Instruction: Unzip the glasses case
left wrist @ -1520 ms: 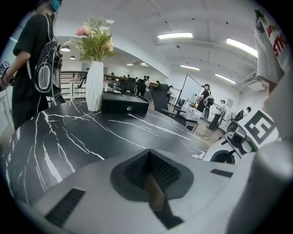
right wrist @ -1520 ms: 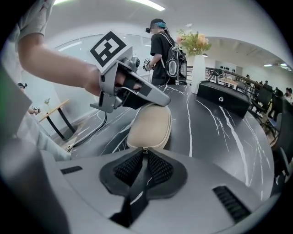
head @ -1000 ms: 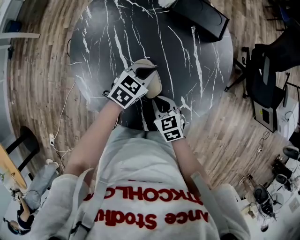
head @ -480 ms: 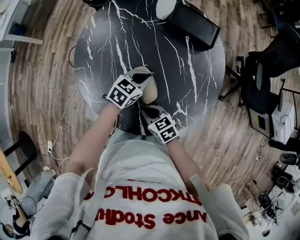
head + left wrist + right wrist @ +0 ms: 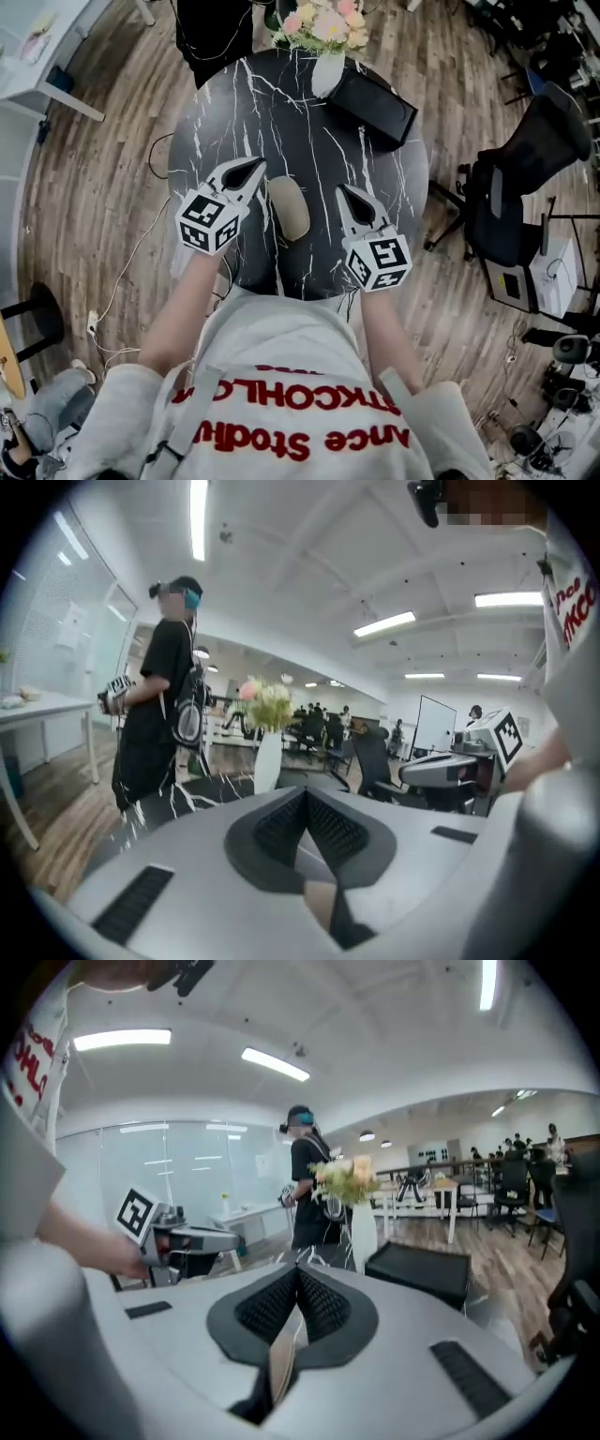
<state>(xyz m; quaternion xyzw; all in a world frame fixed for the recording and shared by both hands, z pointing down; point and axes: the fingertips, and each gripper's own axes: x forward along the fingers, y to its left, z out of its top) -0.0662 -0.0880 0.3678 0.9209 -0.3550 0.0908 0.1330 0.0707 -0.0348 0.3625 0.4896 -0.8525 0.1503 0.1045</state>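
Lying on the black marbled counter (image 5: 309, 131), the beige glasses case (image 5: 289, 208) sits between the two tongs and touches neither. The left tongs (image 5: 246, 174) are held just left of the case, pads pressed together. The right tongs (image 5: 349, 197), right of the case, have just closed pad to pad with nothing caught between them. A flower vase (image 5: 328, 70) and a black box (image 5: 370, 103) stand beyond the case.

A round black marble-look table with white veins (image 5: 281, 122) stands on a brown wood-plank floor (image 5: 103, 187). A black swivel office chair (image 5: 530, 150) sits near its right. Long white ceiling strip lights (image 5: 385, 623) glow overhead.
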